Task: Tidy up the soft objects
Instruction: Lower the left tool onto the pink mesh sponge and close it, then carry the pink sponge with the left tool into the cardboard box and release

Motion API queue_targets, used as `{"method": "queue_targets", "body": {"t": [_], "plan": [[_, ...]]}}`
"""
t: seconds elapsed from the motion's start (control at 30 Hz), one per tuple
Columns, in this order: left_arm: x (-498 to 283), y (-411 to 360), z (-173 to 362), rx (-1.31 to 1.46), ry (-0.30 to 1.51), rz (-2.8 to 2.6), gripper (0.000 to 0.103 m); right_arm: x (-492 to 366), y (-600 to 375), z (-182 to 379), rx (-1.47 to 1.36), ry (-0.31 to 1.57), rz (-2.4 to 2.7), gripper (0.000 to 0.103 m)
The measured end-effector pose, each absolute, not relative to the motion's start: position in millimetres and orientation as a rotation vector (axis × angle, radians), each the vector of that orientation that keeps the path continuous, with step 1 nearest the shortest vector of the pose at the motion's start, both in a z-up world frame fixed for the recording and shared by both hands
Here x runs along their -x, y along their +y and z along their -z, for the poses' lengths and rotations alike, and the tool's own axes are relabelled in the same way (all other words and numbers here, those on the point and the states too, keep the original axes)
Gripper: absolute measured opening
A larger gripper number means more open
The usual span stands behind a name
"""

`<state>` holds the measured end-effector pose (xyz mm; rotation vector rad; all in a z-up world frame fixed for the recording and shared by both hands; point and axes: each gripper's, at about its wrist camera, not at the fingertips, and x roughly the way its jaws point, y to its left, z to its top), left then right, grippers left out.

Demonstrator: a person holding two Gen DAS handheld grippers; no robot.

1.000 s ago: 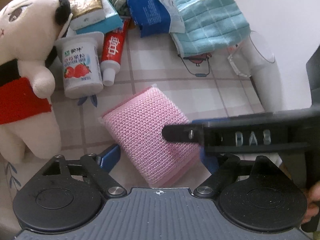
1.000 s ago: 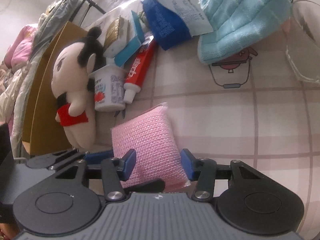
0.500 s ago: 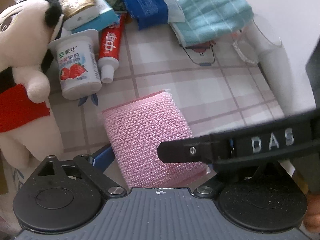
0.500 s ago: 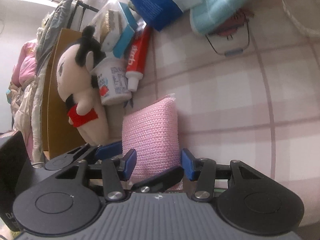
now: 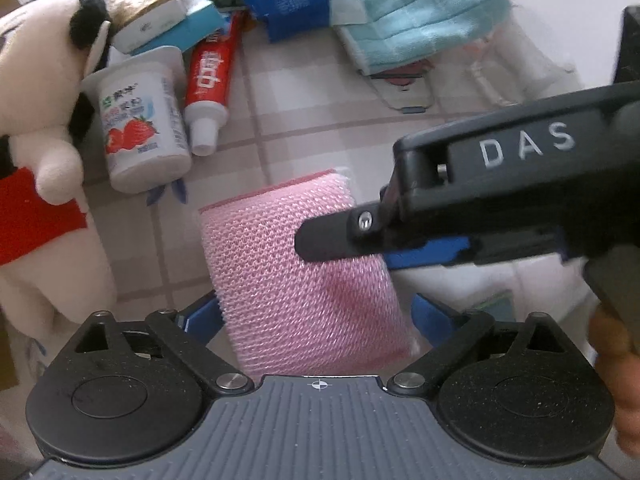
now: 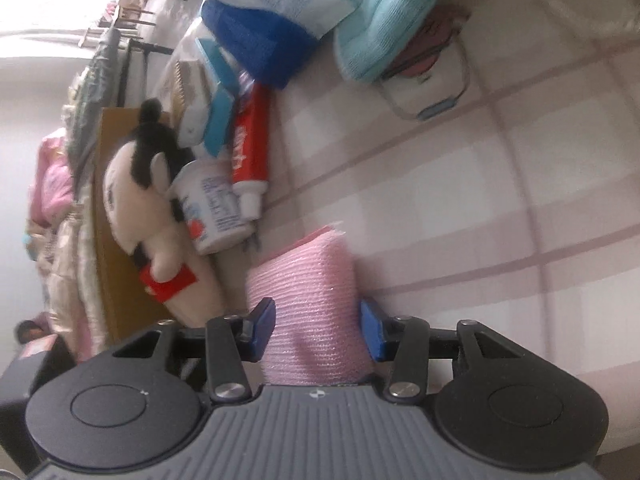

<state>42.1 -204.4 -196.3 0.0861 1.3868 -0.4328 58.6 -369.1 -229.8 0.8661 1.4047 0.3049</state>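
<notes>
- Pink knitted-mesh scrub sponge [image 5: 296,276], rectangular & squashy, sits on the pink-checked tabletop [image 5: 320,136] near-centre, just right of the cream plush doll w/ black hair and red top [image 5: 36,184].
- Left hand-held gripper [image 5: 316,320]: jaws spread wide, blue pads either side of the sponge's near end w/ a gap showing on both sides — not gripping, holds nothing.
- Right hand-held gripper [image 6: 318,326]: jaws closing, sponge [image 6: 312,300] between them; blue pads look right at its flanks, the left one maybe touching. Can't tell if it's truly pinched yet.
- Step in hand, prob.: right takes over the sponge. Do it well = squeeze mid-body, not the edge, till the mesh dents a bit; soft stuff slips if barely nipped.
- Keep left clear, both tools are crowded over one item.
- Lift straight up; white strawberry yoghurt pot [image 5: 144,124] and red toothpaste tube [image 5: 210,84] lie close at far left, easy to knock.
</notes>
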Motion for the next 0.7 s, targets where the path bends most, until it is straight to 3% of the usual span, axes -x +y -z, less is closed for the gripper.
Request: {"method": "queue_targets", "body": {"t": [0.17,0.47,0.7], "plan": [[-44.0,-210.6,203.8,-0.144,1.383,0.37,0.085,-52.3,-364.8,226.0,-0.873,1.397,-0.338,0.049],[-46.3,-209.1,200.2,-0.156,1.346,0.37,0.082,-59.5,-374.4,191.2,-0.721,1.286,-0.316,0.049],[-45.0,-194.5,148.8,-0.088,1.246,0.313,0.082,-60.7,-375.6,127.3,-0.599,1.128,-0.342,0.049]]}}
